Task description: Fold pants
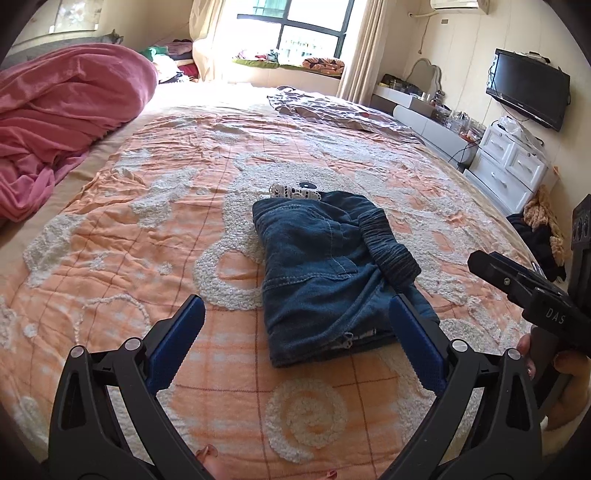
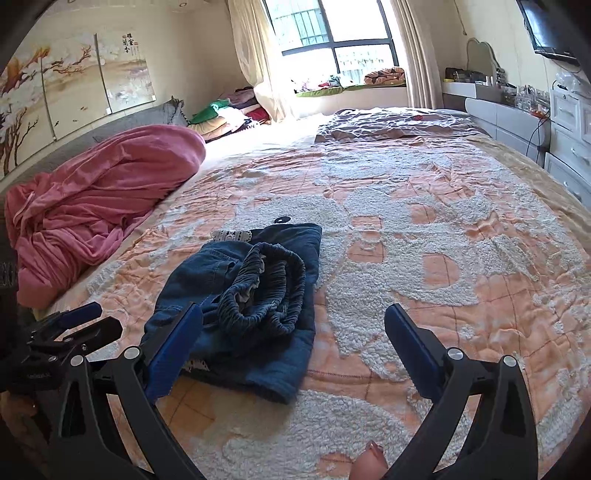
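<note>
Two grippers, both spread wide, holding nothing. Your pants (image 1: 325, 280) lie folded in a bundle mid-bed on the orange bedspread (image 1: 147, 229). Only the right wrist view shows the elastic waistband (image 2: 266, 291) gaping on top. Your left gripper (image 1: 297, 328) hovers low at the bundle's near edge; right gripper (image 2: 293, 338) just beside it.

You face a bed (image 1: 147, 192) under an orange-and-white quilt (image 2: 424, 229). Pink blanket (image 1: 62, 110) heaped at left. Bright dark-framed window (image 1: 295, 26), cream curtains (image 1: 360, 48). White drawers (image 1: 513, 162) and wall television (image 1: 528, 88) at right. Painted panels (image 2: 74, 88) on left wall.
</note>
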`<state>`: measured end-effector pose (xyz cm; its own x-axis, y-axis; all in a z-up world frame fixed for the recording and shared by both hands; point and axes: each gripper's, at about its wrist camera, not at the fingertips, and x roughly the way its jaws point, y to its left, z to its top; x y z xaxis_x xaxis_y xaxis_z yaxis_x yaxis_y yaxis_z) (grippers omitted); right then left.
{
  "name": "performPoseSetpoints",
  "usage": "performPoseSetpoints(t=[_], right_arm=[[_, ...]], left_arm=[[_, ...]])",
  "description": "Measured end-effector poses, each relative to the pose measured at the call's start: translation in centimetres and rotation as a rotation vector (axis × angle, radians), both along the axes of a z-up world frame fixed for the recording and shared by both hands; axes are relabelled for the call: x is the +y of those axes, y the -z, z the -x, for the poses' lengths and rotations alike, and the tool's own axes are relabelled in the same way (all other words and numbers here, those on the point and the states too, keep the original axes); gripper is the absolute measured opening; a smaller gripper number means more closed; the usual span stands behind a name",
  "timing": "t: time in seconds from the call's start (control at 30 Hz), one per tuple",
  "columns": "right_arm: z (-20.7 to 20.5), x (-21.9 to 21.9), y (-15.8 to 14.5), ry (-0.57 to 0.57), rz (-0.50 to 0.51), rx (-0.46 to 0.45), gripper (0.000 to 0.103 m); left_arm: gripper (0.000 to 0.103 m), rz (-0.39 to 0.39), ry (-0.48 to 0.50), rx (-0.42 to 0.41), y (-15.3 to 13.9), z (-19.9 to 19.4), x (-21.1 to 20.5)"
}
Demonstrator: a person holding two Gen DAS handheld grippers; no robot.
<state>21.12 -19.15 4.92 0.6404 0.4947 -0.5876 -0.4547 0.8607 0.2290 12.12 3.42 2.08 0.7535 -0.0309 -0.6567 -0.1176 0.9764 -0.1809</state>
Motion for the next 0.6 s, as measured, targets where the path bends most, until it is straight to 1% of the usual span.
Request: performPoseSetpoints(t=[0.13,0.27,0.6], right_arm=[[1.1,-0.6,-0.2,-0.008,-0.016,-0.009,0.098],[2.2,-1.5,0.1,-0.004,-0.024,0.000,0.098],[5.7,-2.2,0.9,-0.008,0.037,-0.015,0.098]], left_arm=[[0.093,0.009,-0.007,0.009,0.6,1.9,-0.4],[0.093,0.015,-0.017,0.017,1.2,3.4,-0.6],[0.093,0.006,-0.022,0.034,2.1,5.0,-1.2]])
